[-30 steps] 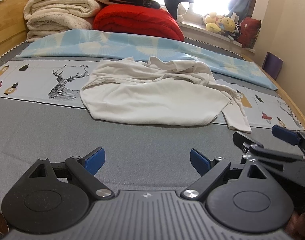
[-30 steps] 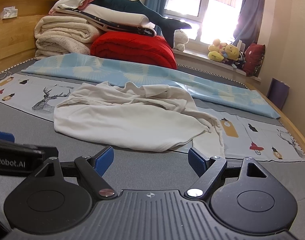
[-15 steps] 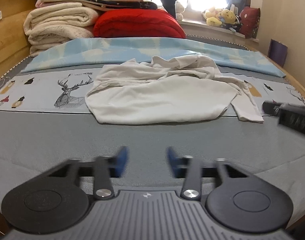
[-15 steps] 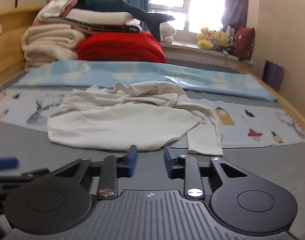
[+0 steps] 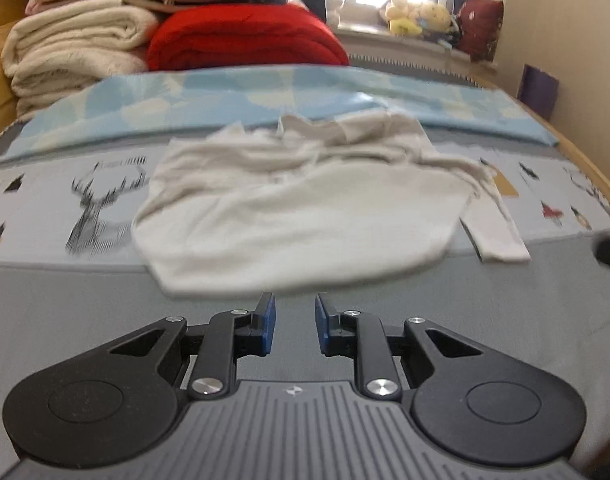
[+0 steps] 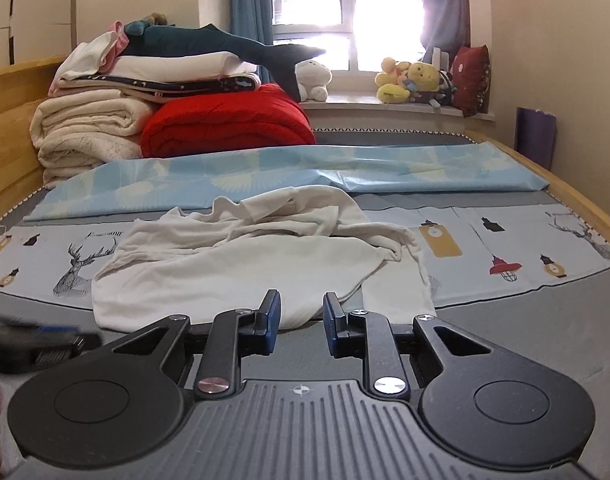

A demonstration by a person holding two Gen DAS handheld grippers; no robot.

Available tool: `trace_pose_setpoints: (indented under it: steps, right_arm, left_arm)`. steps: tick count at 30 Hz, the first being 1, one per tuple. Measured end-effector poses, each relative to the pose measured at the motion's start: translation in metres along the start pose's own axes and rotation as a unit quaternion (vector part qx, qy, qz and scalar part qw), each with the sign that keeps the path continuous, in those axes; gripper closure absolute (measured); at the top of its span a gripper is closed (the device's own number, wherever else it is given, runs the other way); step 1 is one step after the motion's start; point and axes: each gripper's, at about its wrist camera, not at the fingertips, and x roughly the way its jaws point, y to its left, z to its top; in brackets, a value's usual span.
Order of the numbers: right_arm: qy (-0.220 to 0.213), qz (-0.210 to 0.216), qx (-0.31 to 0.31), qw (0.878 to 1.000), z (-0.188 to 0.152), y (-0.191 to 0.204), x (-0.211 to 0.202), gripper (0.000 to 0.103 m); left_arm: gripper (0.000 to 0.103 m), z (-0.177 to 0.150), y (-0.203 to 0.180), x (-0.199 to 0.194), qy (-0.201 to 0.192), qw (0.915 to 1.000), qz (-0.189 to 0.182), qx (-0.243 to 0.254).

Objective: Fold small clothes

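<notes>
Left gripper (image 5: 292, 326): blue pads a narrow gap apart, nothing btwn them — not clamped on anything. Hovers over grey bed cover (image 5: 85, 304), just short of the garment's near hem.
Right gripper (image 6: 301, 326): same story, pads parted by a small gap, empty. Tips sit right at the near edge of the cloth in its own view; can't tell if touching.
Garment: white shirt (image 5: 305, 216) (image 6: 241, 264), crumpled, lying straight ahead of both tools on the printed sheet (image 6: 505, 248). Body bunched w/ folds toward the far side; one sleeve (image 6: 397, 288) trails down to the front-right, ending ahead-right of the right gripper.
Left view: motion-blurred; the other tool shows as a dark smear at far right edge.
Right view: sharp; the other tool is a blurred dark shape w/ a bit of blue at lower left.
Beyond shirt: light-blue patterned sheet (image 6: 265, 172) across the bed.
Far left: stack of cream blankets (image 6: 85, 136), red quilt (image 6: 229, 124) beside it, more folded bedding and a dark shark plush (image 6: 225, 44) on top.
Far ahead: window sill w/ plush toys (image 6: 409, 80) — bright backlight.
</notes>
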Motion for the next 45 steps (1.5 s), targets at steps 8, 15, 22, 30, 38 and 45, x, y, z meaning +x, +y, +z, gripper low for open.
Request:
trace_pose_setpoints:
  steps: [8,15,22,30,38,45]
  right_arm:
    - [0.020,-0.004,0.020,1.000,0.003,-0.014,0.012,0.079]
    - [0.028,-0.014,0.007,0.999,0.001,-0.019,0.019,0.079]
    - [0.042,-0.026,-0.001,0.999,-0.001,-0.019,0.029,0.079]
    - [0.042,-0.041,0.007,0.998,0.005,-0.017,0.031,0.079]
    - [0.052,-0.057,0.032,0.997,-0.008,-0.022,0.022,0.079]
    - [0.097,-0.034,0.019,0.995,-0.021,-0.003,0.028,0.078]
  left_arm:
    - [0.056,0.003,0.030,0.111,0.103,0.9720,-0.105,-0.184]
    - [0.042,0.009,0.025,0.177,0.118,0.9485,-0.131,-0.263]
    - [0.094,0.018,0.007,0.196,0.094,0.9607,-0.103,-0.240]
    - [0.098,0.033,-0.007,0.139,0.127,0.9811,-0.117,-0.088]
    - [0.098,-0.027,0.028,0.038,0.170,0.9724,-0.088,0.133]
    - [0.096,-0.070,0.081,0.014,0.209,0.9692,-0.107,0.075]
